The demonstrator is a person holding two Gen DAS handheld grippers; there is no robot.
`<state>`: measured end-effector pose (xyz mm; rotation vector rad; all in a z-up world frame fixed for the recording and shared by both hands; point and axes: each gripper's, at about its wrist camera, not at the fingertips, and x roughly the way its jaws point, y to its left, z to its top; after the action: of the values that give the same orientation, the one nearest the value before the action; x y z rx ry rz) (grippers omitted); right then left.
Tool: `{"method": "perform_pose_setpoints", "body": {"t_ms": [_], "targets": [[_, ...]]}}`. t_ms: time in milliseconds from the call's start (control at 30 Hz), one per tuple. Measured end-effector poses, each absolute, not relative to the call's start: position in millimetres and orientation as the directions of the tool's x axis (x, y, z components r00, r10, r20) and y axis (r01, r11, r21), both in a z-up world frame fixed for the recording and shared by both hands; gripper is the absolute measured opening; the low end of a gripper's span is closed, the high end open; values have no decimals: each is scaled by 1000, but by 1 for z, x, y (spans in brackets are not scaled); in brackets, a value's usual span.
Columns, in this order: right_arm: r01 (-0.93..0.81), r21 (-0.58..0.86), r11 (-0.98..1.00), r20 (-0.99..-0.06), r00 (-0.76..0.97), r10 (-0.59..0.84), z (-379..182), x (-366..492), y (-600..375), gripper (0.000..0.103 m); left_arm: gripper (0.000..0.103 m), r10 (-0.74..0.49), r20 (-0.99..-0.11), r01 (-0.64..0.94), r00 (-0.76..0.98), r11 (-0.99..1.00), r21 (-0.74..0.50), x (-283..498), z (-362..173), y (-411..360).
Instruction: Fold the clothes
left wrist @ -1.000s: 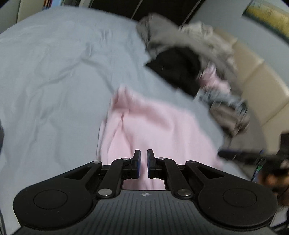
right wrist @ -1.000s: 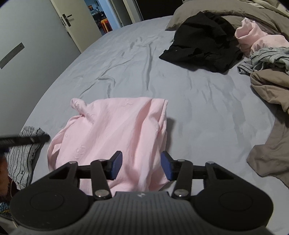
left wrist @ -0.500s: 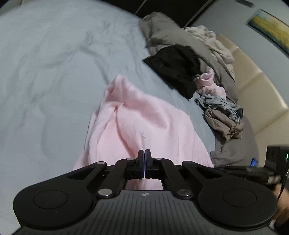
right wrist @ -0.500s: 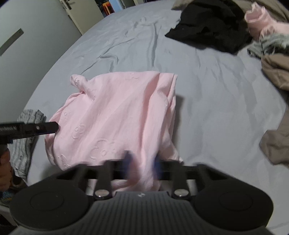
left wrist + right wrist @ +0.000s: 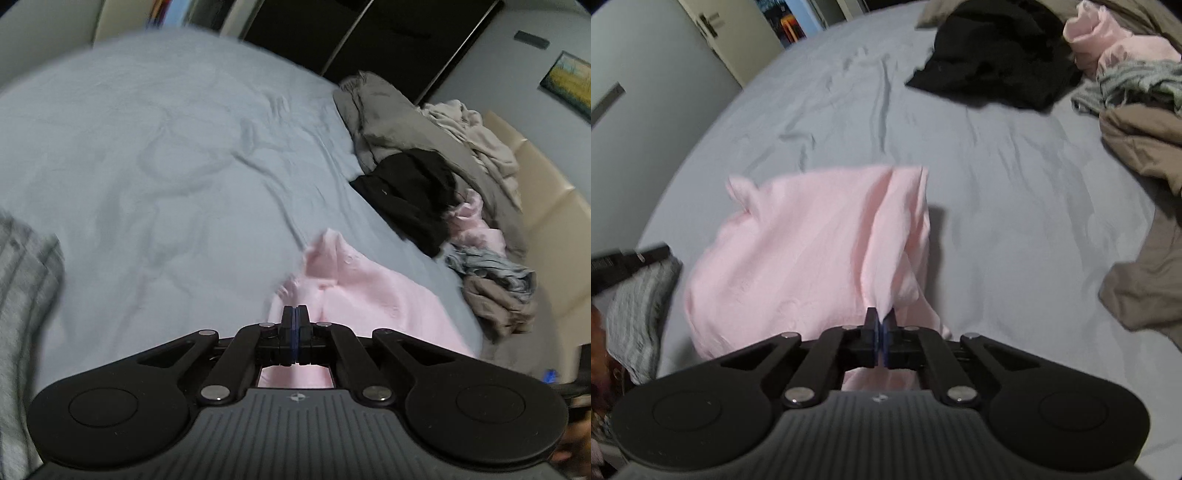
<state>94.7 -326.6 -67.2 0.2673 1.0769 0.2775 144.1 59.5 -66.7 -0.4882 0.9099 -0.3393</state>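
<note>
Plainly seen from the right wrist: right gripper clenched on a pulled-up fold of the pink garment, cloth rising in a taut ridge from the jaws toward the frame's centre, the rest spread on the grey bedsheet at lower centre. Also only there: a pale door at upper left, a striped grey cloth at the left edge, and the other tool's dark tip just above it. From the left wrist, blurred: left gripper closed tight, pads together over the pink garment at lower centre-right; pink cloth visible beneath the jaws, but whether any is pinched cannot be told. Shown only in this view: dark wardrobe doors at top, a framed picture at upper right, a beige headboard along the right. Common to both: black garment and a heap of clothes at the right.
</note>
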Motion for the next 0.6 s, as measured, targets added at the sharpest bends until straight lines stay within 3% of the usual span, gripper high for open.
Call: {"method": "perform_pose_setpoints", "body": {"t_ms": [67,200,367,400,600], "targets": [[-110,371,922,-815,437,381,-68,96,-324,3,0,-543,-651,94,531,801,-591,145,-73,53],[-123,385,915,-797,456,396,-62,95,-322,6,5,-509,-712,129,484,846,-517,145,-80,31],[-124,378,917,-801,453,392,-63,94,-322,6,39,-534,-698,128,476,828,-546,143,-86,26],[-125,376,918,-802,452,390,-64,94,-323,6,42,-530,-698,132,481,831,-540,142,-85,25],[-127,373,919,-806,447,389,-66,95,-323,7,44,-547,-691,106,473,813,-572,143,-92,25]]}}
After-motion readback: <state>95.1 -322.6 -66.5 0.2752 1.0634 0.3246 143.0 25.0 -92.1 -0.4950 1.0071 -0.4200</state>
